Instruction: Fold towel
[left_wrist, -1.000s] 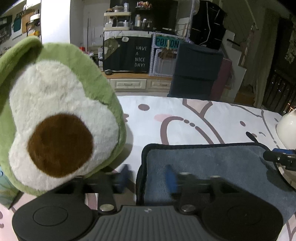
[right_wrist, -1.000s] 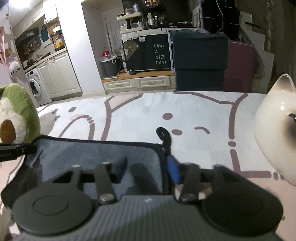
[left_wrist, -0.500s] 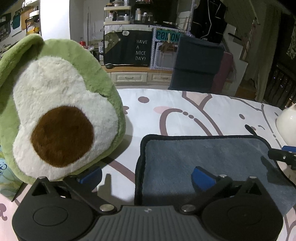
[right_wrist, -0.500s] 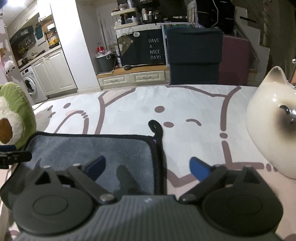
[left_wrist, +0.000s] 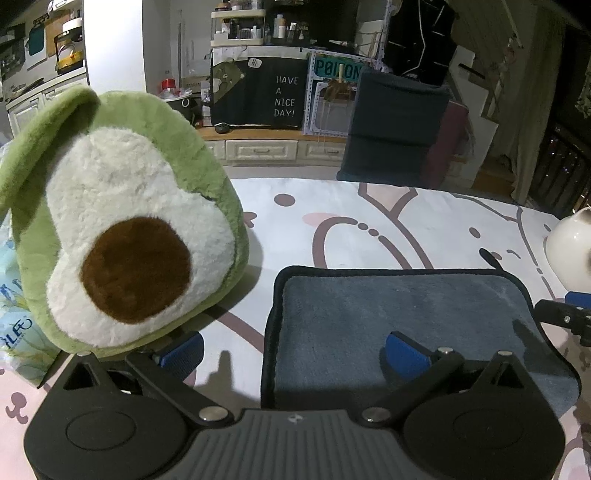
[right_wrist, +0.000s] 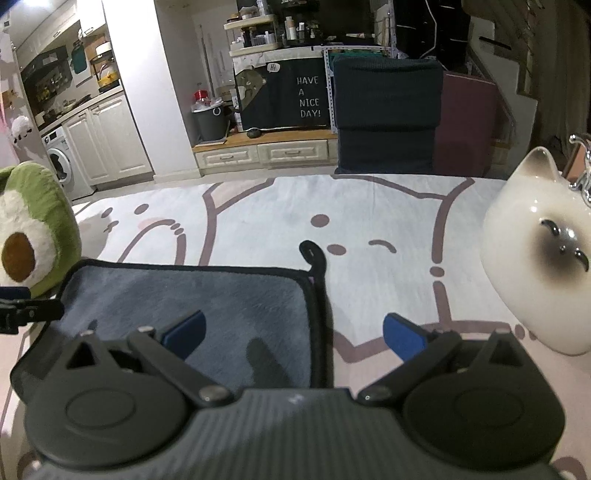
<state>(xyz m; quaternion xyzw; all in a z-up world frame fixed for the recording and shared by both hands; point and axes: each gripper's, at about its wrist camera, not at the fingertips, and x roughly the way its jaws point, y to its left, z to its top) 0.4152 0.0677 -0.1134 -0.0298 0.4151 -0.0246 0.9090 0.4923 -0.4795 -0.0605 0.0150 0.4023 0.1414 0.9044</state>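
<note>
A grey towel (left_wrist: 399, 314) with black trim lies folded flat on the cat-print table cover. It also shows in the right wrist view (right_wrist: 207, 302), with its black hanging loop (right_wrist: 314, 254) at the far right corner. My left gripper (left_wrist: 293, 350) is open and straddles the towel's near left edge, holding nothing. My right gripper (right_wrist: 293, 334) is open and straddles the towel's near right edge, holding nothing. The right gripper's tip (left_wrist: 565, 317) shows at the right in the left wrist view.
A green avocado plush (left_wrist: 122, 229) stands close left of the towel. A white ceramic cat (right_wrist: 539, 251) stands to the right. A plastic packet (left_wrist: 14, 314) lies at far left. Beyond the table are cabinets and a dark chair (left_wrist: 395, 125).
Both grippers have opened from nearly shut to wide open and let the towel's near corners go. The towel now rests flat.
</note>
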